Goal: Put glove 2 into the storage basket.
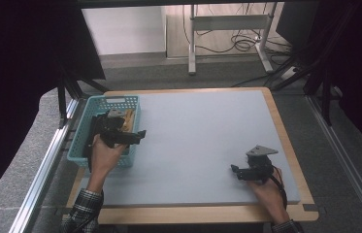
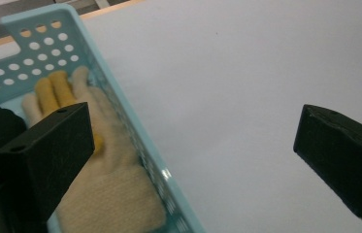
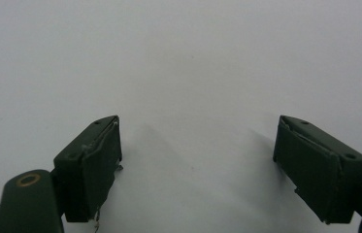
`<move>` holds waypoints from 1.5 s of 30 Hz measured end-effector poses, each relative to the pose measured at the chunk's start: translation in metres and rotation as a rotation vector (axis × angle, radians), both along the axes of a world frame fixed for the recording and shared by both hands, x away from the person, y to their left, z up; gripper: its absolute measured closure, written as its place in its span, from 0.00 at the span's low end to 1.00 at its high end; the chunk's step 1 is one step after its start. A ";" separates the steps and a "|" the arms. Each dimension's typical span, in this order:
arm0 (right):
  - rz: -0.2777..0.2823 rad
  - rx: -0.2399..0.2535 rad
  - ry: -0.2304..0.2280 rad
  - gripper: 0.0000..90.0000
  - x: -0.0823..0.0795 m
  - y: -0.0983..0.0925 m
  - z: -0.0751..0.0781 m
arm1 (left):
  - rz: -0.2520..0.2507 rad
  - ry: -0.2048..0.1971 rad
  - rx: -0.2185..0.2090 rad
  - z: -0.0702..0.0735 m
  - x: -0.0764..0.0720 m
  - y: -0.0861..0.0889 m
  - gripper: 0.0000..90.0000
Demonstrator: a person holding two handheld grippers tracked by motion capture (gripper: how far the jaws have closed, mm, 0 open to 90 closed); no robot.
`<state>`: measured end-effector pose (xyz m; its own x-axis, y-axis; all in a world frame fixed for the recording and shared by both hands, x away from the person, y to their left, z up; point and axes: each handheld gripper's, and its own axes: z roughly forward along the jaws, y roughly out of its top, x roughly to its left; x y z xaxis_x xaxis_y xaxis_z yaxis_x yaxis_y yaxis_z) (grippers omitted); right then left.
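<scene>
The left gripper (image 1: 137, 134) hung over the right-hand wall of a light blue basket (image 1: 84, 124) that sat at the left edge of the table (image 1: 198, 141), and its jaws were spread wide with nothing between them. In the left gripper view one jaw stood above the inside of the basket (image 2: 130, 121) and the other above the bare grey mat, so the perforated wall ran between them. Inside the basket lay a cream knitted glove (image 2: 113, 184) with yellow fingertips (image 2: 52, 87), flat on the bottom and close against that wall; from the high view it showed as a pale strip (image 1: 128, 119) beside the gripper. A dark item lay in the basket's left part, too shadowed to identify. The right gripper (image 1: 235, 170) rested low over the table's near right area, well apart from the basket, its jaws (image 3: 193, 160) likewise held wide apart over the empty mat, gripping nothing.
</scene>
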<state>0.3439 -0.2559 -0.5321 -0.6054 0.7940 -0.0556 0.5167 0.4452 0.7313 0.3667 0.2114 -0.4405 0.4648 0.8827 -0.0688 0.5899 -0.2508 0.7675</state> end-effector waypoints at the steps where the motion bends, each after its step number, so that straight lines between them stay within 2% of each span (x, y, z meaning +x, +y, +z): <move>1: 0.000 0.000 0.000 0.19 0.000 0.000 0.000 | -0.007 0.000 0.007 -0.001 0.000 -0.002 0.02; 17: 0.000 0.000 0.000 0.19 0.000 0.000 0.000 | -0.075 -0.018 0.032 -0.011 -0.006 -0.031 0.01; 26: 0.001 -0.001 -0.001 0.19 0.000 0.000 0.000 | -0.119 -0.035 0.018 -0.015 -0.013 -0.047 0.01; 29: 0.000 0.000 0.000 0.19 0.000 0.000 0.000 | -0.125 -0.041 -0.002 -0.017 -0.015 -0.051 0.01; 36: 0.000 0.000 0.000 0.19 0.000 0.000 0.000 | -0.138 -0.042 -0.018 -0.024 -0.019 -0.055 0.01; 45: 0.000 0.000 -0.001 0.19 0.000 0.000 0.000 | -0.160 -0.049 -0.017 -0.031 -0.025 -0.064 0.01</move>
